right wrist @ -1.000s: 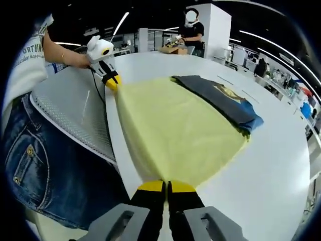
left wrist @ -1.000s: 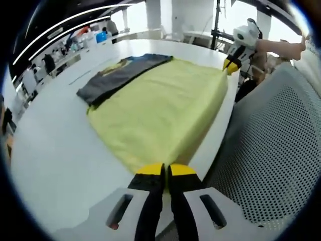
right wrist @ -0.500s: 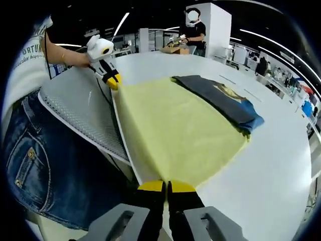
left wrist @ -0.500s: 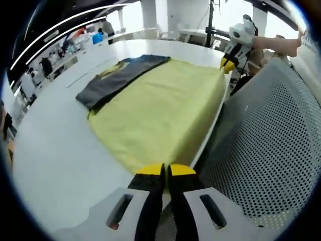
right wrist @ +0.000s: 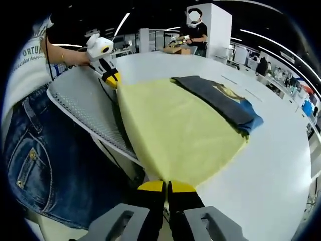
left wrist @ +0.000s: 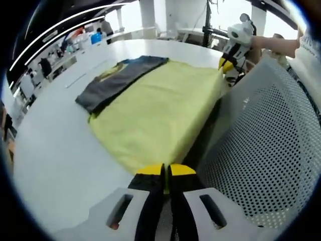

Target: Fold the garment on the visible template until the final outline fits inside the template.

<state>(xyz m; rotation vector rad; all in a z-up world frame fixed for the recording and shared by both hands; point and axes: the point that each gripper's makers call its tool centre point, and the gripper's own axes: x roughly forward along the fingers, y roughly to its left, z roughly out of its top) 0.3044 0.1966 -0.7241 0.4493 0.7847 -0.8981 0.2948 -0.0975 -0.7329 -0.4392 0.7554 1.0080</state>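
Behind table [right wrist: 281, 165], person [right wrist: 193, 30], right gripper view

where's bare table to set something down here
Bare white table lies beyond the dark folded garment, and past the yellow cloth's free corner. The near edge is crowded: both hand-held grippers, left and right, are shut on the cloth beside the perforated grey panel.
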